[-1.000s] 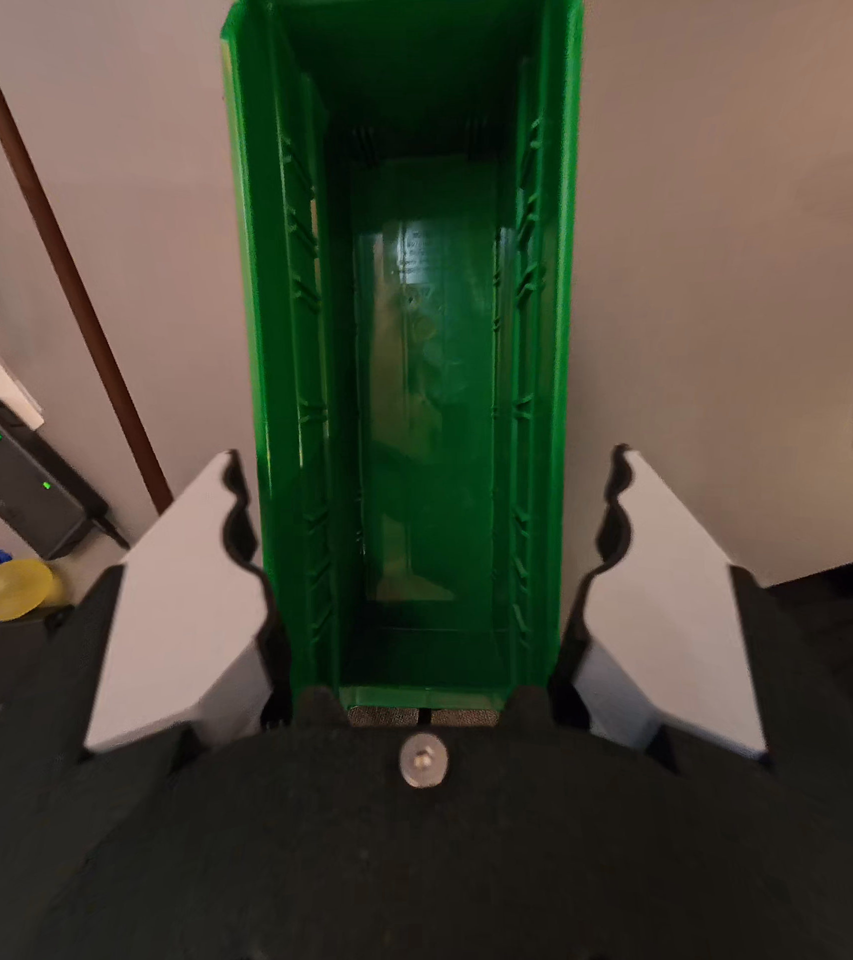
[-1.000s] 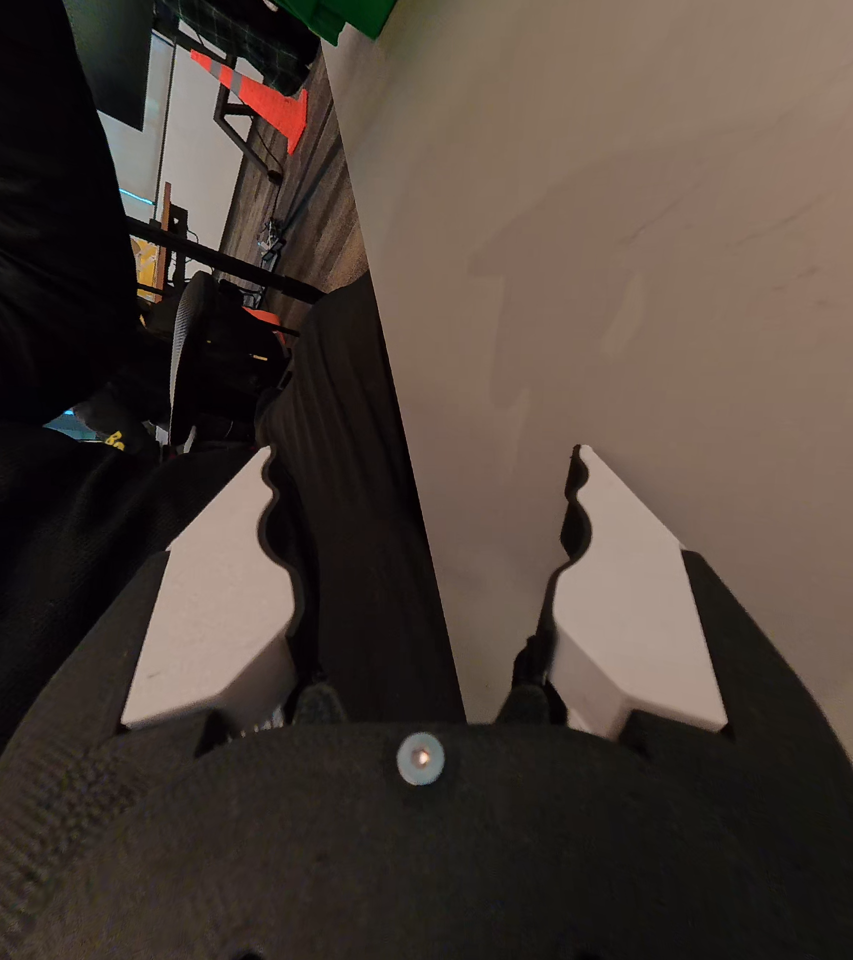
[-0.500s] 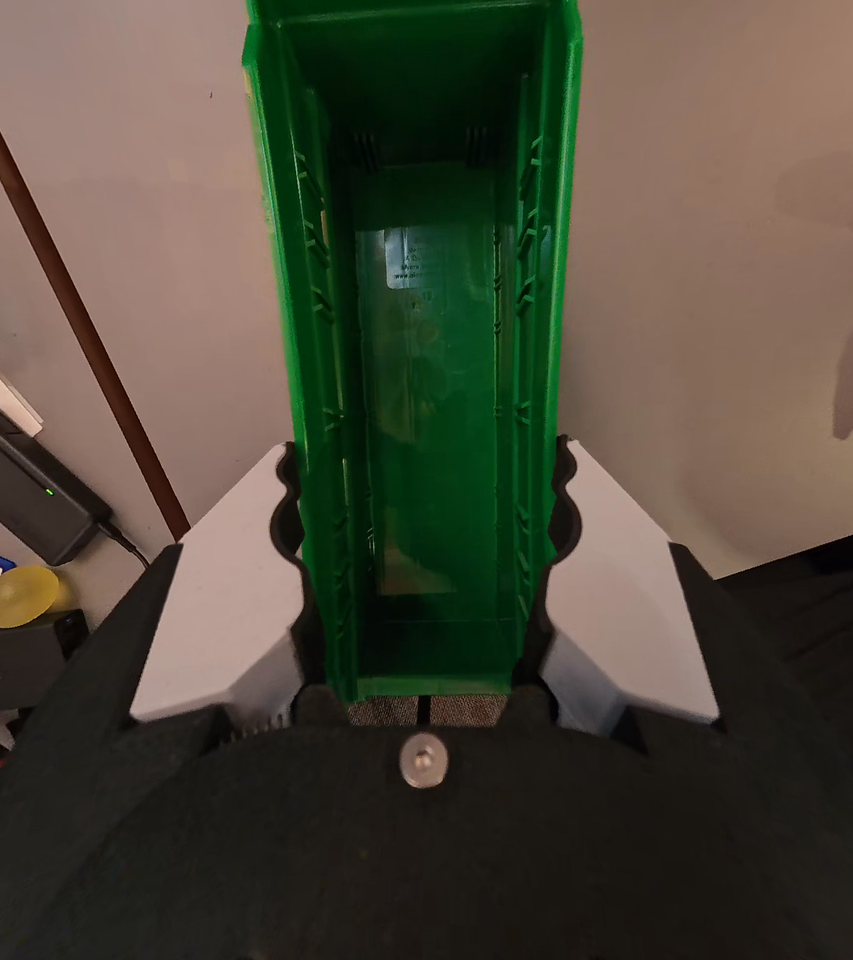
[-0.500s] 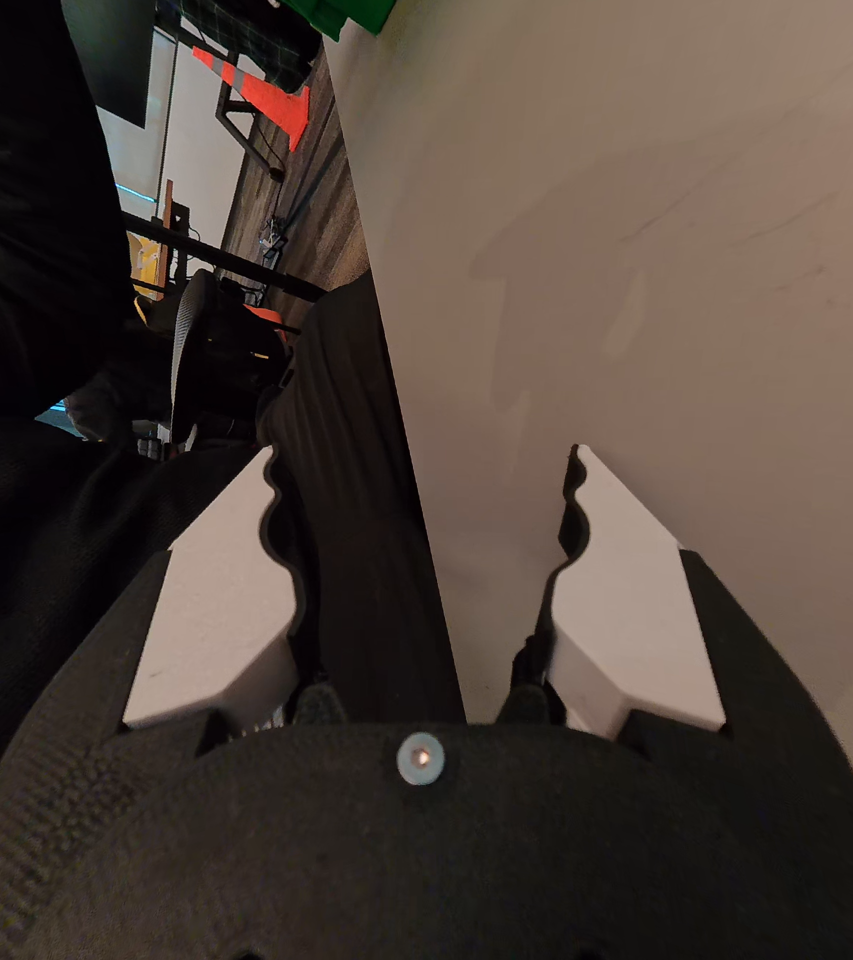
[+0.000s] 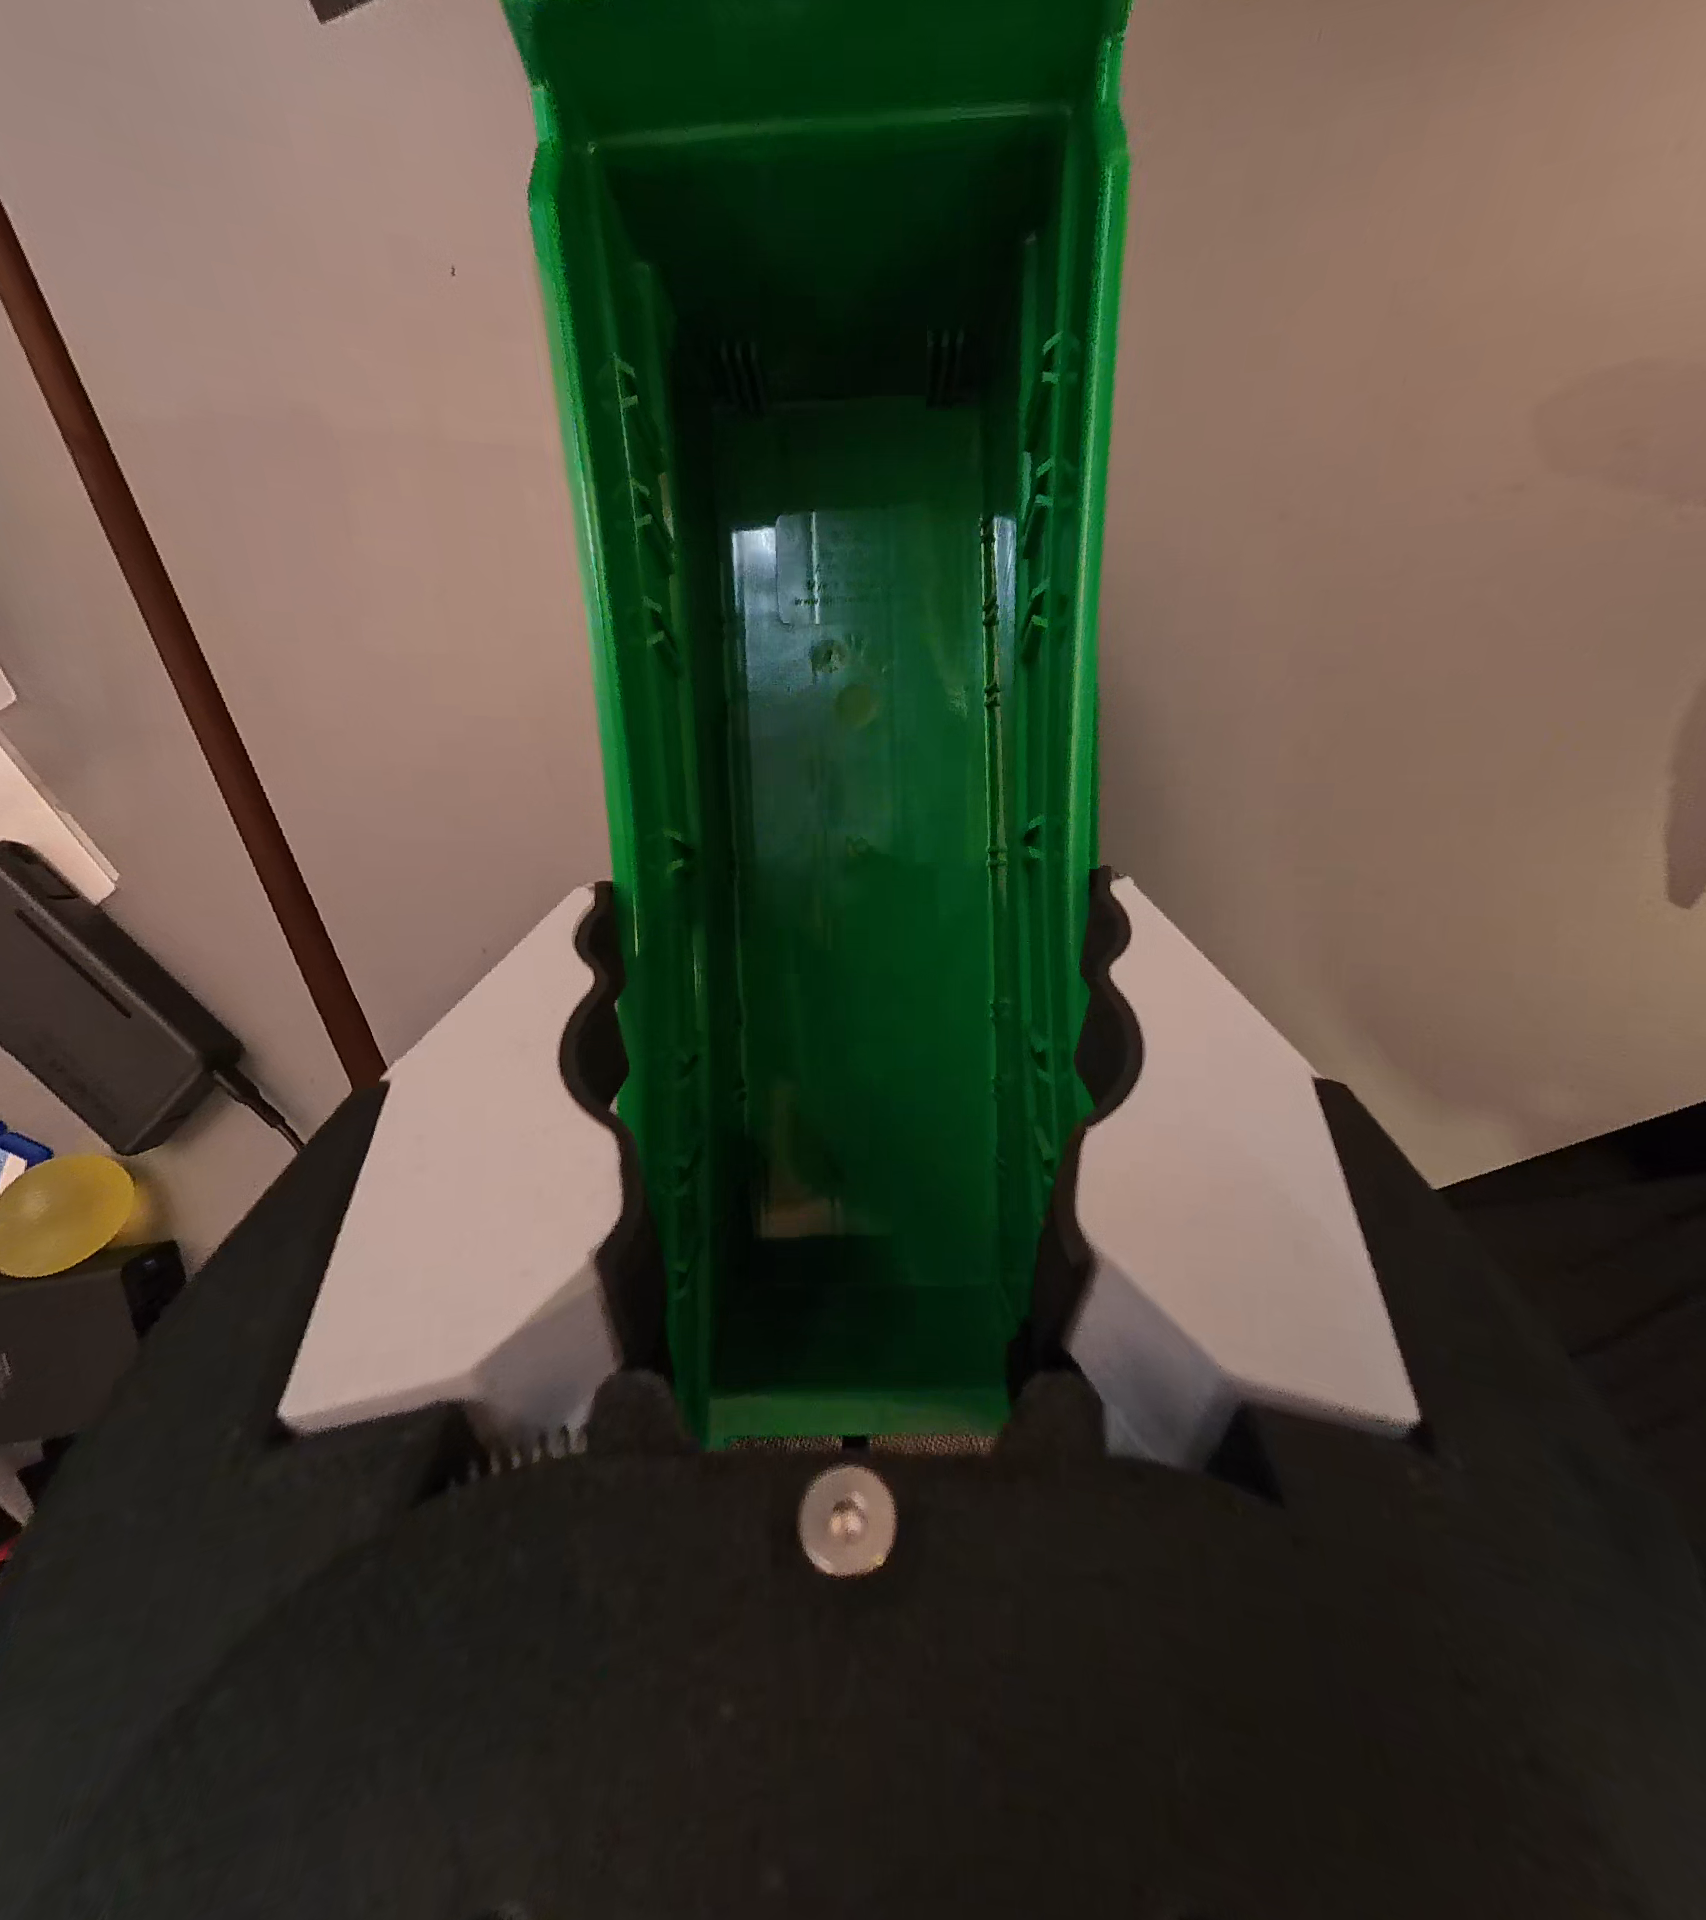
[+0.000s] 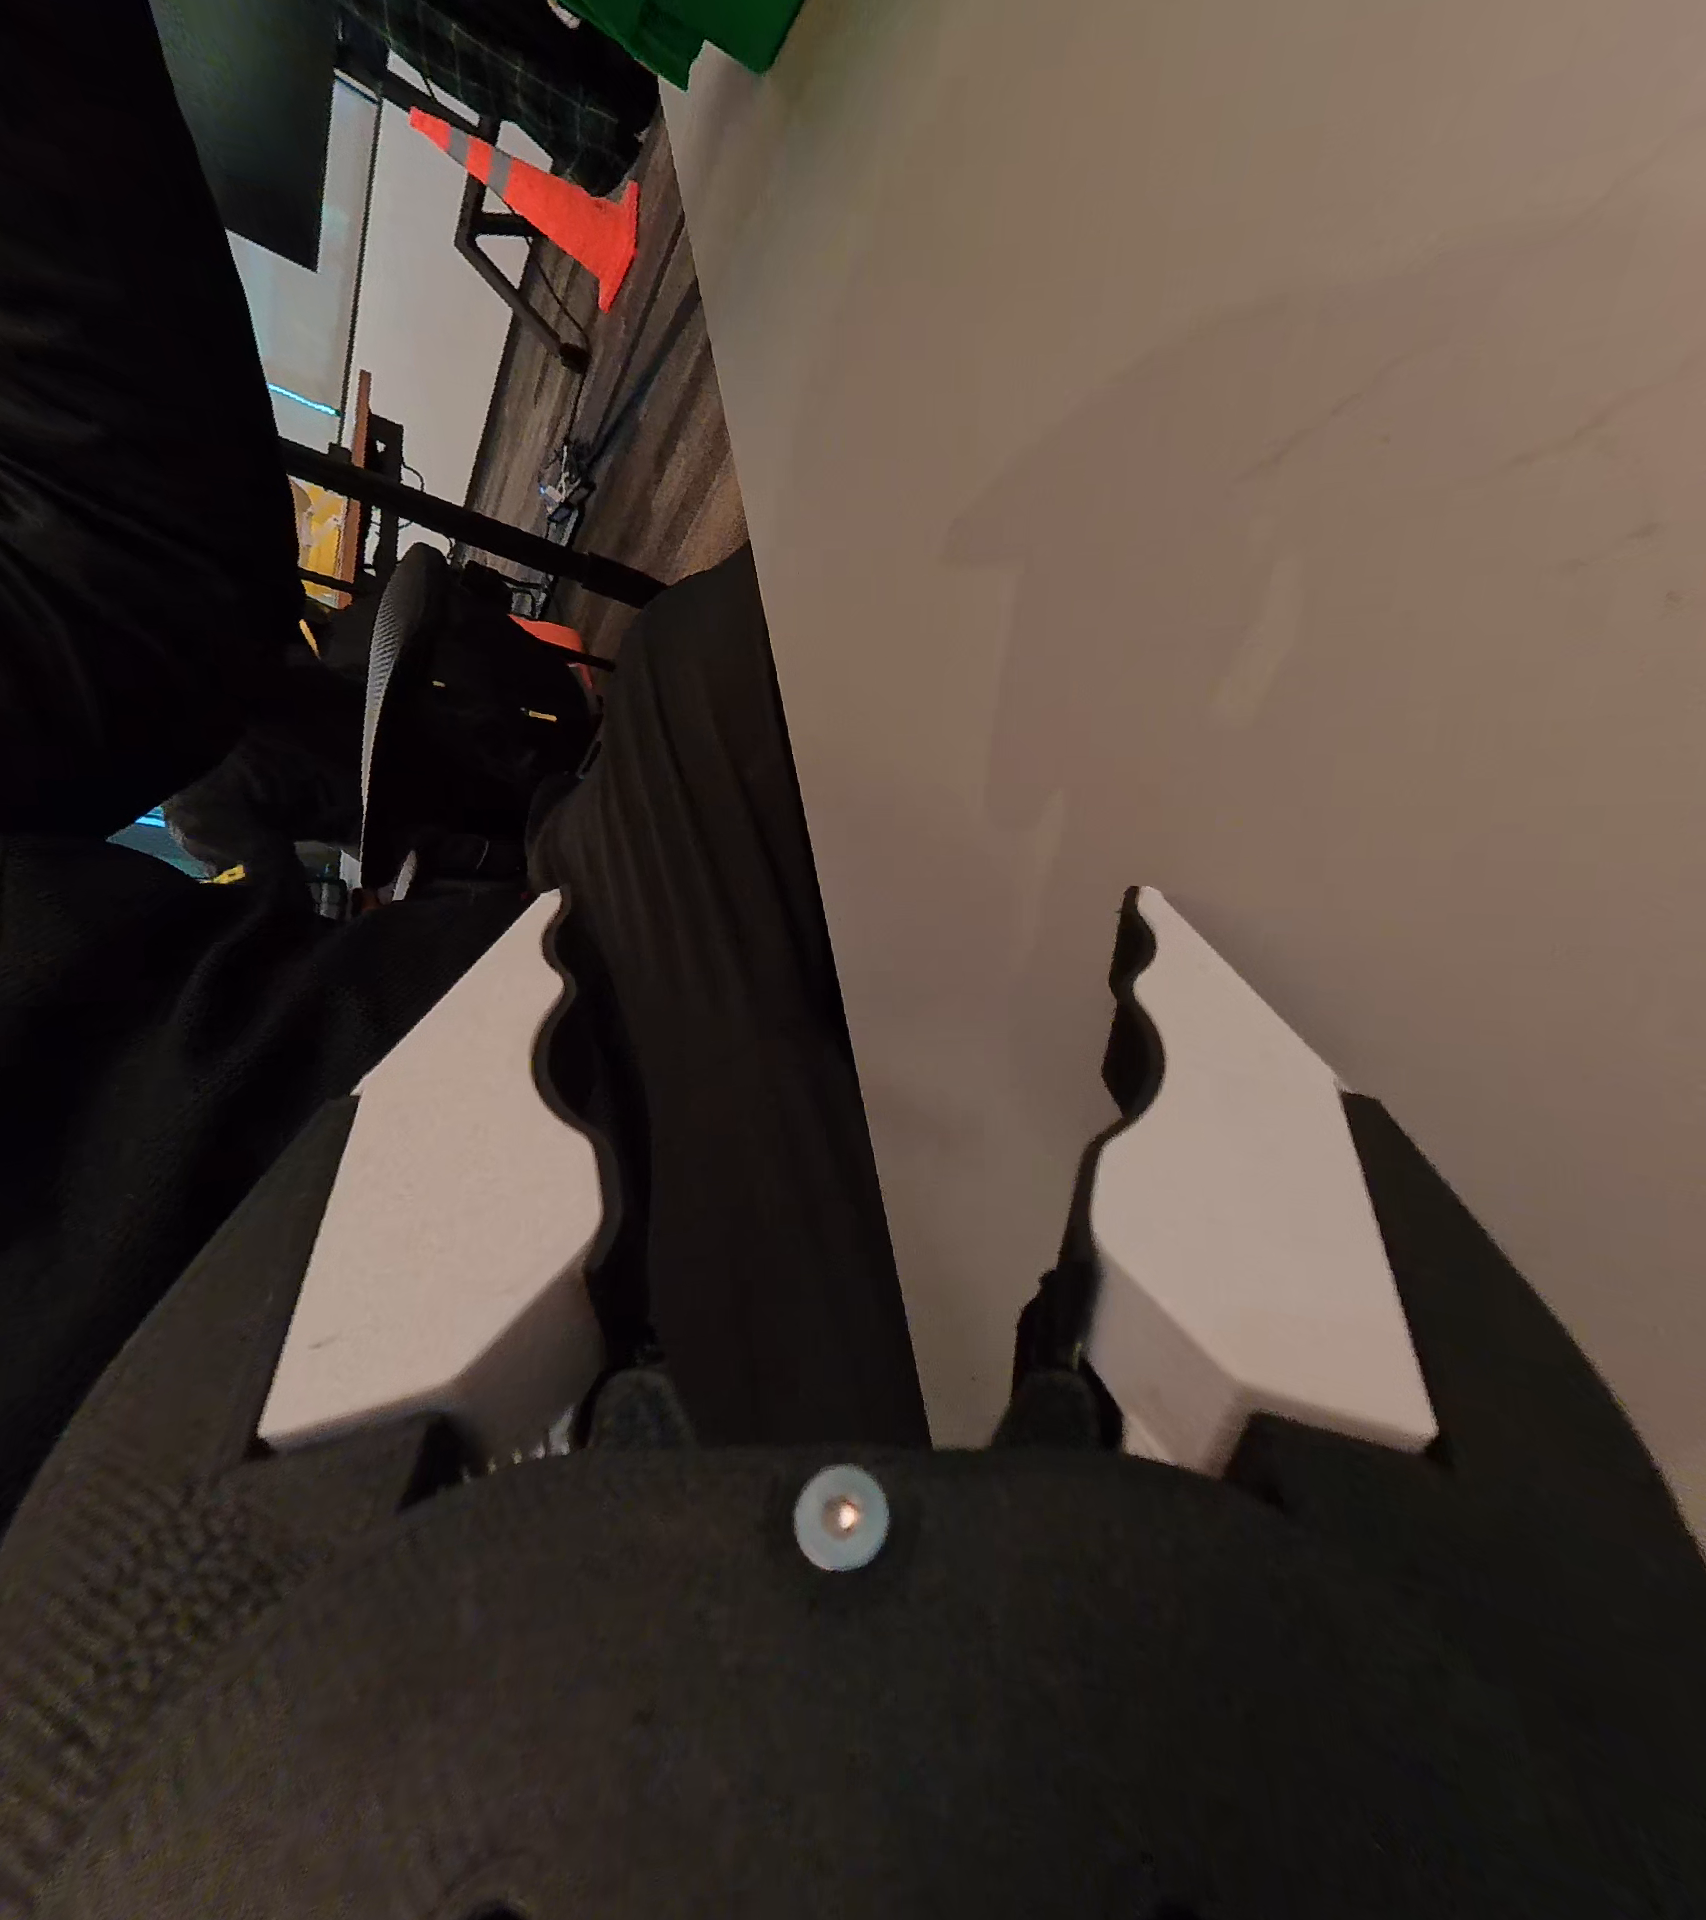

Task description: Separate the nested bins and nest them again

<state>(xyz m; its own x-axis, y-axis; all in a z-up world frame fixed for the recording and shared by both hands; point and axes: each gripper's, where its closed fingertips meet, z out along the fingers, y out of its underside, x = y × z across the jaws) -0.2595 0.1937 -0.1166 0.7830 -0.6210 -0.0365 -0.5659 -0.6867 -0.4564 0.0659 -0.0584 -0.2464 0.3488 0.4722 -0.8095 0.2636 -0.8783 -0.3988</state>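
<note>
Green bin (image 5: 859, 935) on the pale desk (image 5: 1400, 623), clamped across its near end between the left claw (image 5: 844, 1049), right claw (image 6: 844, 1039) spread wide, empty and aside; probably the separating lift, steady grip needed.

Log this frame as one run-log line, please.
left gripper: shut on green bin, across its side walls | right gripper: open, holding nothing, by table edge | bin interior: no contents seen
</note>
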